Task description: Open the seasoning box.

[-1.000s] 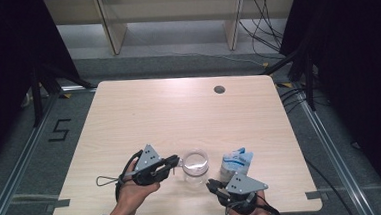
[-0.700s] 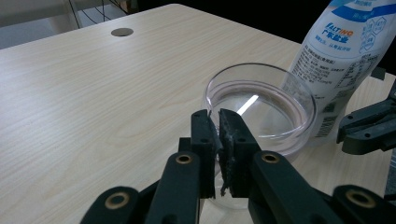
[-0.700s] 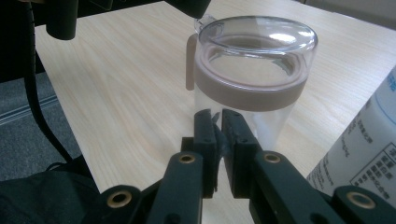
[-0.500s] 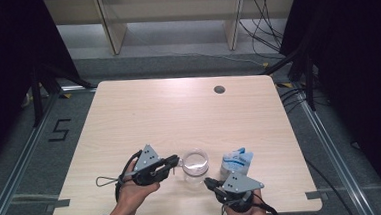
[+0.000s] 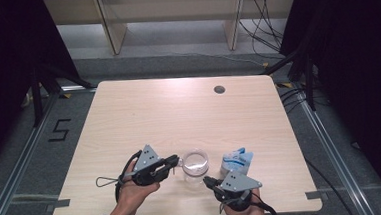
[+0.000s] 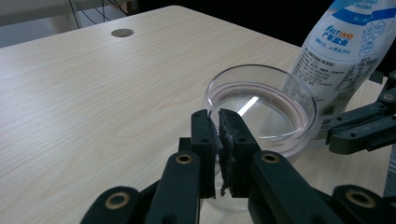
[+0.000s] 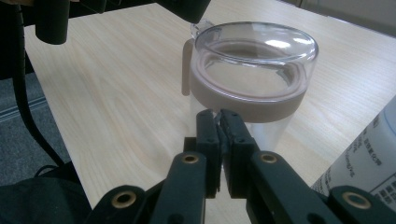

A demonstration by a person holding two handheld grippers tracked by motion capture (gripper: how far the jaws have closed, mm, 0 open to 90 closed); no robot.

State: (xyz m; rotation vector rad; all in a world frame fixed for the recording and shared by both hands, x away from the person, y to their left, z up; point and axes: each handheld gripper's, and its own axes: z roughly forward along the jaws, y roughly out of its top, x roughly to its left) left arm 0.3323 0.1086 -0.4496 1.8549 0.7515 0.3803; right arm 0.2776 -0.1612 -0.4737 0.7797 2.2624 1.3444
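A clear cup [image 5: 194, 162] with a brown band and a side handle stands near the table's front edge. My left gripper [image 5: 178, 162] reaches it from the left and is shut on the handle at the rim [image 6: 280, 93]. My right gripper [image 5: 206, 180] lies just in front of the cup with its jaws shut on nothing. In the right gripper view its tips [image 7: 218, 116] sit against the cup's lower clear wall [image 7: 257, 93]. A white and blue pouch [image 5: 237, 161] stands upright right of the cup, large in the left gripper view [image 6: 345, 56].
The wooden table [image 5: 179, 113] stretches bare behind the cup, with a round cable hole [image 5: 219, 89] at the far right. The front edge runs close under both hands. Shelving and cables lie on the floor beyond the table.
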